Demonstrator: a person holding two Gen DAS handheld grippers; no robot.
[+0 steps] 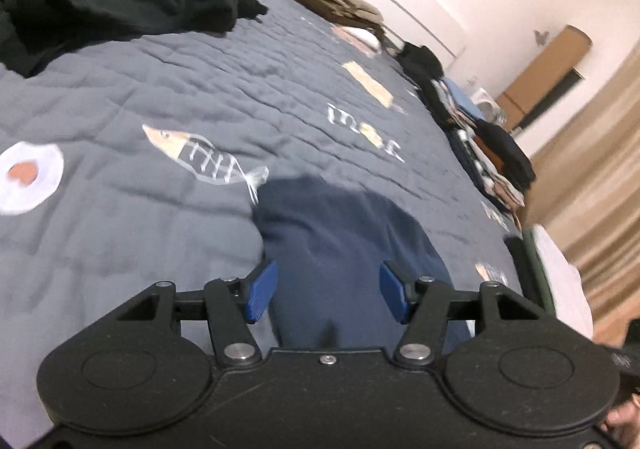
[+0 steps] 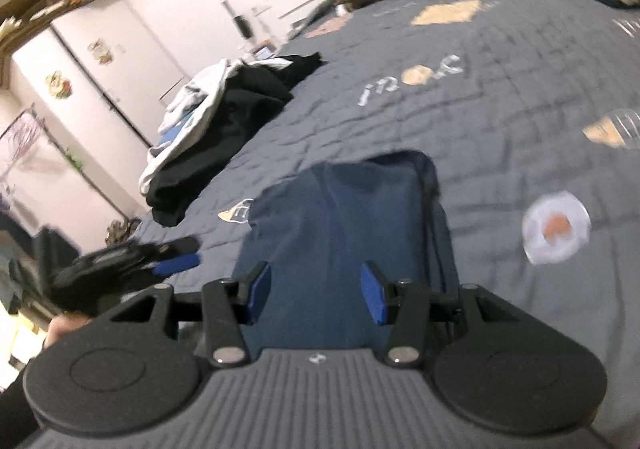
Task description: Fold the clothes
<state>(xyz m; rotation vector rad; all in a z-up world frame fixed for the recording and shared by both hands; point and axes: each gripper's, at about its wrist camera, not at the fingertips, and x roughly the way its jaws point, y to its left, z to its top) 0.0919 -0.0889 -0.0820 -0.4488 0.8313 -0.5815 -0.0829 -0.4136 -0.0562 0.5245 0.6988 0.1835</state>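
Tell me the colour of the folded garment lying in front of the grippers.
Navy blue, plain; the garment shows best in the right wrist view.

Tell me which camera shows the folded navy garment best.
The right wrist view: the navy garment lies nearly whole on the quilt, its far edge and both sides visible beyond the open right tongs. The left wrist view shows it blurrier, its near part hidden behind the open left tongs.
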